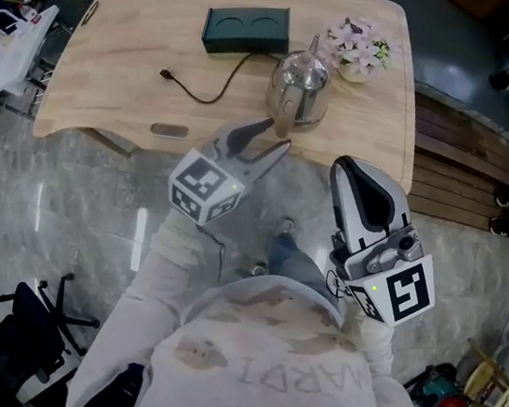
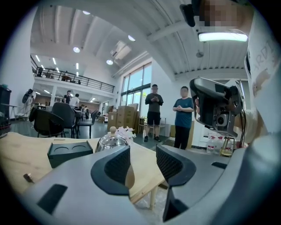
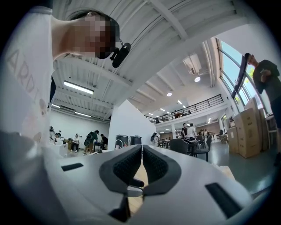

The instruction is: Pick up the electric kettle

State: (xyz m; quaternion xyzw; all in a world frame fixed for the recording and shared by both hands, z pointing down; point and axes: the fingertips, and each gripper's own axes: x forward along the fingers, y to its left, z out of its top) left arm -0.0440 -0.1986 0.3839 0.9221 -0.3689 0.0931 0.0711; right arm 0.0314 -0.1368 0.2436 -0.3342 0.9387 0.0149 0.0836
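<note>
The silver electric kettle [image 1: 300,86] stands upright near the front edge of the wooden table [image 1: 126,46]. Its dark green base [image 1: 246,30] lies behind it, and the cord's plug [image 1: 165,74] rests on the wood to the left. My left gripper [image 1: 265,143] is open just short of the table edge and points at the kettle with nothing between its jaws. In the left gripper view the kettle [image 2: 109,141] shows beyond the left finger [image 2: 115,169]. My right gripper [image 1: 346,172] hovers off the table to the right, shut and empty. In the right gripper view its pads [image 3: 127,167] meet.
A small pot of pale flowers [image 1: 356,47] stands right of the kettle. Wooden steps [image 1: 467,173] run along the table's right side. In the left gripper view two people [image 2: 153,112] stand beyond the table, with chairs [image 2: 55,121] at the left.
</note>
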